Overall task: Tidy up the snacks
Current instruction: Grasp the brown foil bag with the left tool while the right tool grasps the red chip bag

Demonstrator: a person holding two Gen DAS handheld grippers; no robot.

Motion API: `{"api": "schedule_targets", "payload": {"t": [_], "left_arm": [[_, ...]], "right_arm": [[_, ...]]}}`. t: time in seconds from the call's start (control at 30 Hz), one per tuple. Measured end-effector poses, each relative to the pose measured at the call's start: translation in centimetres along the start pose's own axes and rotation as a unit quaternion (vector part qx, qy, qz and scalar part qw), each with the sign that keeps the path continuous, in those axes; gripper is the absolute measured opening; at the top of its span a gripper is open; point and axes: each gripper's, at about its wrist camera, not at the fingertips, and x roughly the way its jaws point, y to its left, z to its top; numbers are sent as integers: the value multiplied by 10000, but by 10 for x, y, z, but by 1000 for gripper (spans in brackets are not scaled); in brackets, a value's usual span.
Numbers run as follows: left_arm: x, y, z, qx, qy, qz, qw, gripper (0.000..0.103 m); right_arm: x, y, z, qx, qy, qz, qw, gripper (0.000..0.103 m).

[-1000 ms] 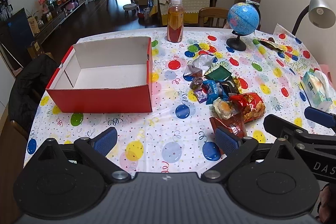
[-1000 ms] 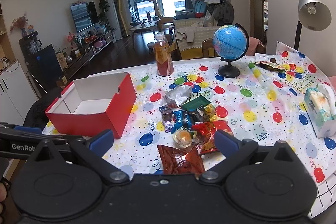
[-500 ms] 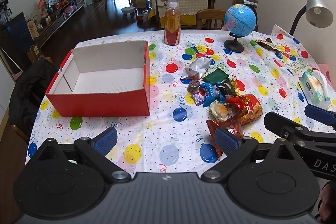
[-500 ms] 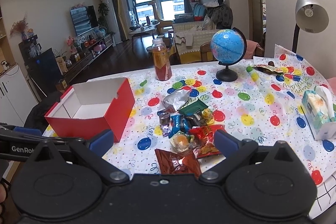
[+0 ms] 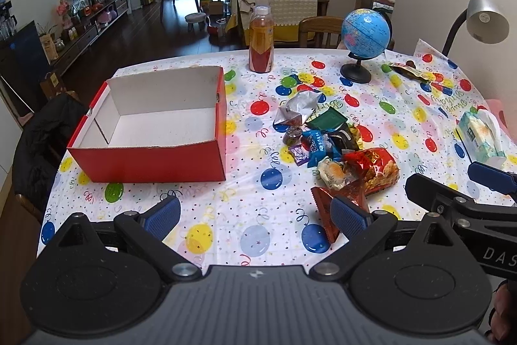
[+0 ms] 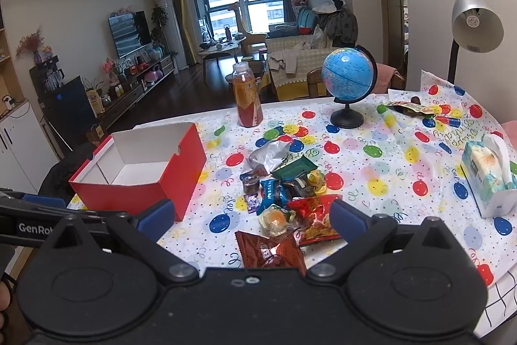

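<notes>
Above the near edge of the table, the left gripper (image 5: 255, 214) is hanging with its blue pads spread wide and nothing between them, and the right gripper (image 6: 252, 215) is doing the same a little way off to its right, jaws parted and empty. Over the last second both have been pulling back and rising slightly: the table is sitting lower and smaller in each view than it was, and more of the room behind is showing. Nothing on the cloth has shifted meanwhile. To my eye that means no snack has been picked yet; the person seems to be taking stock before the first reach.

Closest to the right gripper is lying the brown wrapper (image 6: 274, 249), just in front of its fingers, with the round pastry in clear film (image 6: 274, 220) and the red chip bag (image 6: 315, 220) touching behind it. Farther out, the rest of the snack pile (image 5: 326, 138) is huddling near the middle of the balloon tablecloth (image 5: 258, 235): blue, green, black and silver packets overlapping.

Well to the left, the red box (image 5: 155, 164) is standing open, its white inside bare, holding nothing at all. Beyond are standing a juice bottle (image 5: 261, 41), a globe (image 5: 365, 33) and, at the right edge, a tissue pack (image 5: 481, 136).
</notes>
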Motion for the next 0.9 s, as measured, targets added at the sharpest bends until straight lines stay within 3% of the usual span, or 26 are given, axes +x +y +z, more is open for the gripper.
{"api": "schedule_targets", "payload": {"t": [0.43, 0.7, 0.9], "left_arm": [[28, -7, 3, 107, 162, 20, 9998, 100], [74, -22, 9, 264, 381, -210, 9987, 100], [110, -41, 8, 461, 654, -505, 9955, 100]], "right_arm": [[18, -27, -2, 410, 264, -290, 9984, 100], [53, -59, -3, 472, 640, -725, 9942, 98], [92, -85, -4, 647, 1116, -743, 9889, 94]]}}
